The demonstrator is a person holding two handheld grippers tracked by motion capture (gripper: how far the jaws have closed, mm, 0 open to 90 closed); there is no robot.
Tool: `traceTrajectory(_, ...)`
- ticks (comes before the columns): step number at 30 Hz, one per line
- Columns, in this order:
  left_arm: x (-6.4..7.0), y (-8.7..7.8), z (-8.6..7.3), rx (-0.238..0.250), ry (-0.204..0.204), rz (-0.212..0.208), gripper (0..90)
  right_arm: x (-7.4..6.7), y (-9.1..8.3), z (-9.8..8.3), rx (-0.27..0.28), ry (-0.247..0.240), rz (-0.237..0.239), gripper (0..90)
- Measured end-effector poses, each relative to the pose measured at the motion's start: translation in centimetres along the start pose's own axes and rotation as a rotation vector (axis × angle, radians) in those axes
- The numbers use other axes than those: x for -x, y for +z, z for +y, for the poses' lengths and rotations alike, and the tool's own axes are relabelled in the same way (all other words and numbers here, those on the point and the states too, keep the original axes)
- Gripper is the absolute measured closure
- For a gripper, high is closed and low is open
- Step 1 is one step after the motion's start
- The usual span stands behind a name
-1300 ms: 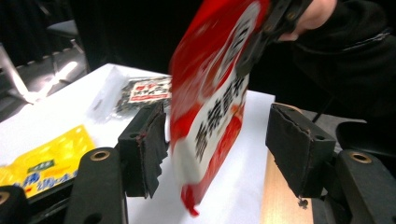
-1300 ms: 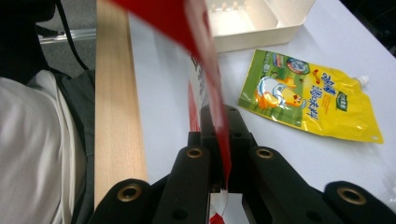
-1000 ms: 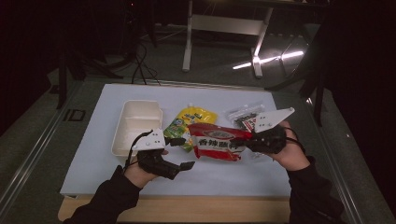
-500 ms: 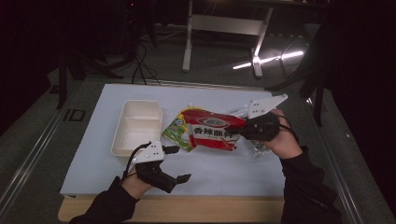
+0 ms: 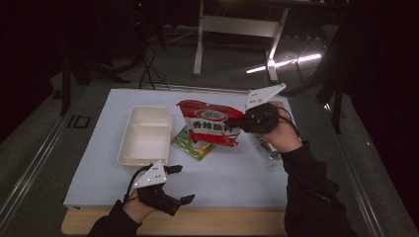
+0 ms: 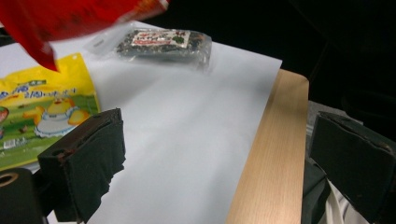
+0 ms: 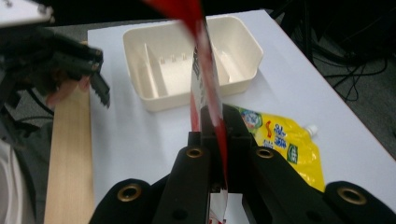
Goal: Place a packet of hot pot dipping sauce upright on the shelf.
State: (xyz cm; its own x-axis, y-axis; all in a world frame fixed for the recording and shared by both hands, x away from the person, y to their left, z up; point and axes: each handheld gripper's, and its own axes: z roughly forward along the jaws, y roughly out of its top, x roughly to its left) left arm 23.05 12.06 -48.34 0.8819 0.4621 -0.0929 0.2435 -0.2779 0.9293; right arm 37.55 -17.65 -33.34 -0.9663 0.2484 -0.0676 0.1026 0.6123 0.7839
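Right gripper lifts the red packet; left gripper released near the table's front edge.

High view: the right gripper grasps the red packet by its edge and holds it above the white sheet, between the cream tray and the person's right hand. A yellow-green pouch lies flat under it. The left gripper sits near the front edge, jaws spread, having just been opening, nothing between them.
Left gripper view: jaws wide apart over the sheet and wooden edge; a dark packet lies farther off.
Right gripper view: jaws clamped on the packet's edge, which runs up between them; the tray is behind it.
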Motion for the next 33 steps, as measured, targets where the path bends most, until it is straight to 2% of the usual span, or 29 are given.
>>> traceTrajectory(10, 0.3, 0.1, -1.7, -0.013, 0.016, 0.004, 5.6, 0.9, 2.4, 1.5, 0.012, 0.002, 0.013, 90.0)
traceTrajectory(17, 0.6, 0.3, -2.7, -0.032, 0.021, 0.007, 5.6, 1.6, 4.5, 2.7, 0.046, 0.018, 0.024, 90.0)
traceTrajectory(25, 0.5, 0.3, -3.2, -0.031, 0.017, 0.012, 5.5, 2.7, 7.1, 4.1, 0.084, 0.030, 0.021, 90.0)
traceTrajectory(33, 0.5, 0.1, -3.6, -0.037, 0.008, 0.011, 5.5, 3.7, 10.0, 5.3, 0.088, 0.051, 0.037, 90.0)
